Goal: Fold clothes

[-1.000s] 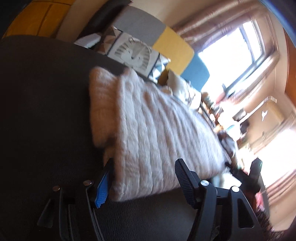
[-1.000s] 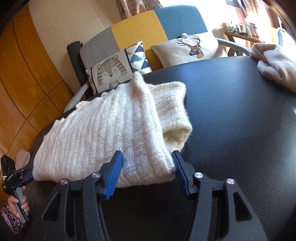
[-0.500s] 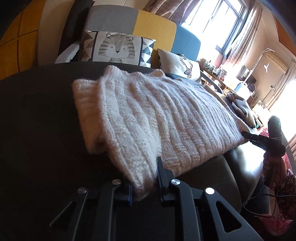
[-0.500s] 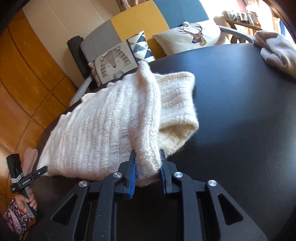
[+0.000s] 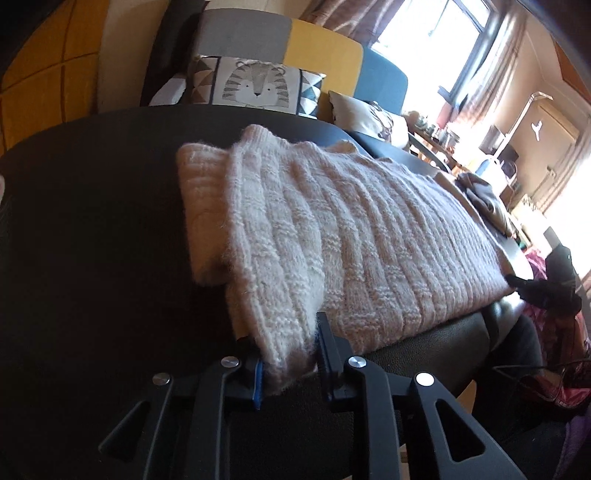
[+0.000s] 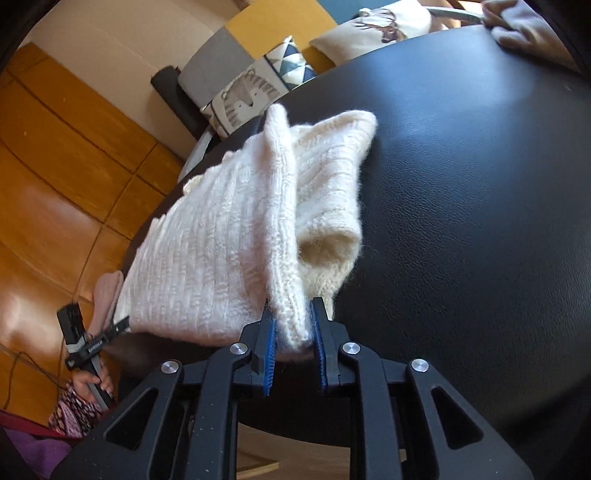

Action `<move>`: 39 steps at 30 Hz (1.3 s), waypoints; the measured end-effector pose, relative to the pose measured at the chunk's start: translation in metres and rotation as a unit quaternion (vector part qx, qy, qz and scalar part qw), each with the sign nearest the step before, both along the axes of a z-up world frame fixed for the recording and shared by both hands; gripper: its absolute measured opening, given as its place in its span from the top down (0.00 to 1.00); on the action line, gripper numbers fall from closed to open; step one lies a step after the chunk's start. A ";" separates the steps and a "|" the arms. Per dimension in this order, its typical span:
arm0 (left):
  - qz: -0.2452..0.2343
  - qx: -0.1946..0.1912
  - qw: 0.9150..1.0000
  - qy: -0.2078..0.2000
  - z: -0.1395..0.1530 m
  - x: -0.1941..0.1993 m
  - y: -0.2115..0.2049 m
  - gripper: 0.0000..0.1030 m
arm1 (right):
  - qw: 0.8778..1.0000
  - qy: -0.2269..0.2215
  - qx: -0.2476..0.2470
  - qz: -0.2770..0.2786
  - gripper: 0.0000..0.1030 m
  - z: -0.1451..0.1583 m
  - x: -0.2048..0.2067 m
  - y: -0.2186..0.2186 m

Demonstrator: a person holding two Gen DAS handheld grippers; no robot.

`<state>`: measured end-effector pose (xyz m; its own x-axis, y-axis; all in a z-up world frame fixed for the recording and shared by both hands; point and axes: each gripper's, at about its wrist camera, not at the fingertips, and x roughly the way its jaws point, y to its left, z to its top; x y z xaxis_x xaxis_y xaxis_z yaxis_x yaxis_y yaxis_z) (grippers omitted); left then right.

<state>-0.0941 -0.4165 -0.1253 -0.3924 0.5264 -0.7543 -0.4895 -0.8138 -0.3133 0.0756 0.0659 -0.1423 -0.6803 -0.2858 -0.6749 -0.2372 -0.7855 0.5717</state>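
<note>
A cream knitted sweater (image 5: 354,236) lies partly folded on a black leather-look table (image 5: 92,229), stretched across its near half, with a rolled cuff or sleeve end (image 6: 332,206) poking out at one end. The left gripper (image 5: 288,354) has 1 near corner of the knit pinched between its 2 pads, though its jaws are easing apart a little with the wool between them and the pads pressing on it. The right gripper (image 6: 291,343) bites the opposite near corner, where the fabric stands up in a ridge between its blue pads (image 6: 267,345), squeezed tight on the wool. Each tool shows in the other's view at the far end of the sweater, with a person's hand (image 6: 90,382) wrapped around the left one's handle. Farther along the table sits a second pale garment (image 6: 532,33). Beyond the table stands a sofa in grey, yellow and blue (image 5: 321,48), carrying a tiger cushion (image 5: 255,86) and a deer cushion (image 6: 384,29). A bright window (image 5: 436,33) with curtains lights the right side of the room.
</note>
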 end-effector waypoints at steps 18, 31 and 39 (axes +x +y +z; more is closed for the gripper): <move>-0.023 -0.113 0.978 0.174 0.042 -0.038 0.125 0.76 | 0.939 0.049 0.309 0.141 0.68 0.030 -0.119 -0.099; 0.056 -0.050 0.992 0.100 0.000 -0.116 0.093 0.64 | 0.969 0.039 0.224 0.098 0.43 0.000 -0.190 -0.053; 0.054 -0.093 0.985 0.135 -0.001 -0.106 0.109 0.63 | 0.961 0.083 0.253 0.074 0.46 0.042 -0.181 -0.087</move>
